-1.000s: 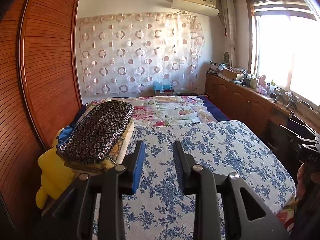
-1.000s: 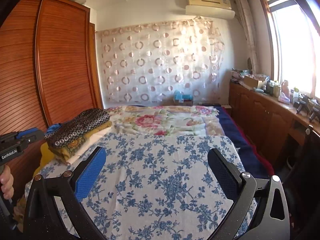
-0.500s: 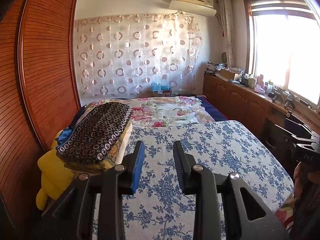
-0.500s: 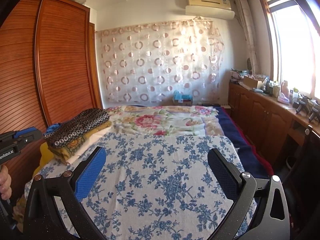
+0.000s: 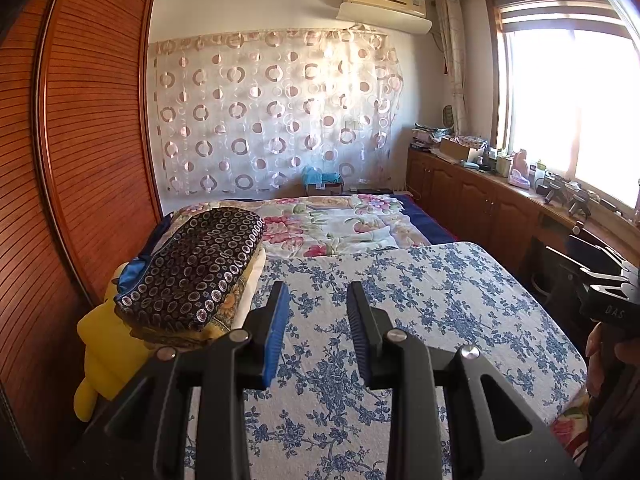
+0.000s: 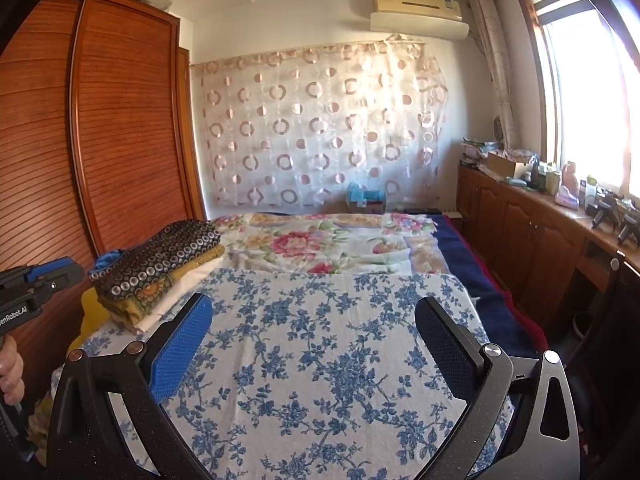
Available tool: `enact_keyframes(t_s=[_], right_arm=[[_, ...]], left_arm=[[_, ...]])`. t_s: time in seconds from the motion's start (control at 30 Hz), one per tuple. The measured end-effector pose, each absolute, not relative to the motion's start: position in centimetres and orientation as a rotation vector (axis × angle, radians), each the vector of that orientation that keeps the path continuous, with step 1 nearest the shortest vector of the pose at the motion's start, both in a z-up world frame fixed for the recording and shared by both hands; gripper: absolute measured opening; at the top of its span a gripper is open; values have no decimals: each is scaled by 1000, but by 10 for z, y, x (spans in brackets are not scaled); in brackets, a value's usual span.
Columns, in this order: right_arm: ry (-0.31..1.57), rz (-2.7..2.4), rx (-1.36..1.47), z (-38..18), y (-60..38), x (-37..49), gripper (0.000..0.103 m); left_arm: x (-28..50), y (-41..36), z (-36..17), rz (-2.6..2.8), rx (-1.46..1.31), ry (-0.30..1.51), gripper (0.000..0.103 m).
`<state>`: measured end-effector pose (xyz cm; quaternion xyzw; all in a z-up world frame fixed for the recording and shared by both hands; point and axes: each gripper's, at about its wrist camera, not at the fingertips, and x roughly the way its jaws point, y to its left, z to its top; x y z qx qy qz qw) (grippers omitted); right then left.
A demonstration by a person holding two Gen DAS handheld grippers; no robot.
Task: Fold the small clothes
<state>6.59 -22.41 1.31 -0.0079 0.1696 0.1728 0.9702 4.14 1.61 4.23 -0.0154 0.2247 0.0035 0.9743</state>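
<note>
A bedroom with a bed (image 6: 340, 364) under a white spread printed with blue flowers; beyond it lies a second cover with pink and red blooms (image 6: 320, 244), and a sheer curtain with ring patterns (image 5: 272, 112) hangs on the far wall. The near end of the bed is cut off by the bottom of both views, and the clutter on the wooden counter (image 6: 560, 216) to the right of the bed is too small and sunlit to make out. The pile of folded clothes (image 5: 192, 268) sits at the left edge of the bed, against the slatted wooden wardrobe (image 5: 92, 120): on top a dark fabric covered in small pale rings, under it a yellow patterned layer and a cream one, with a slip of blue cloth showing at the back; the lower layers are mostly hidden, so how many pieces there are cannot be told. Something bright yellow and soft (image 5: 104, 344) bulges out beneath the pile on the side away from the bed; its shape is unclear. The left gripper (image 5: 318, 300) hangs over the spread just to the right of the pile, its ridged blue pads a narrow gap apart with nothing between them. The right gripper (image 6: 312, 320) hangs over the middle of the bed, its jaws spread wide and empty. A hand (image 6: 10, 372) grips the left tool's handle at the frame's edge
</note>
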Motion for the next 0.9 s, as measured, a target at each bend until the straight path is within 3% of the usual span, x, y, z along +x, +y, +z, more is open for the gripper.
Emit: enact_keyframes(t_s=[0.9], right_arm=[[342, 351, -16, 15, -223, 67, 103]], left_arm=[[41, 18, 45, 8, -33, 452, 30]])
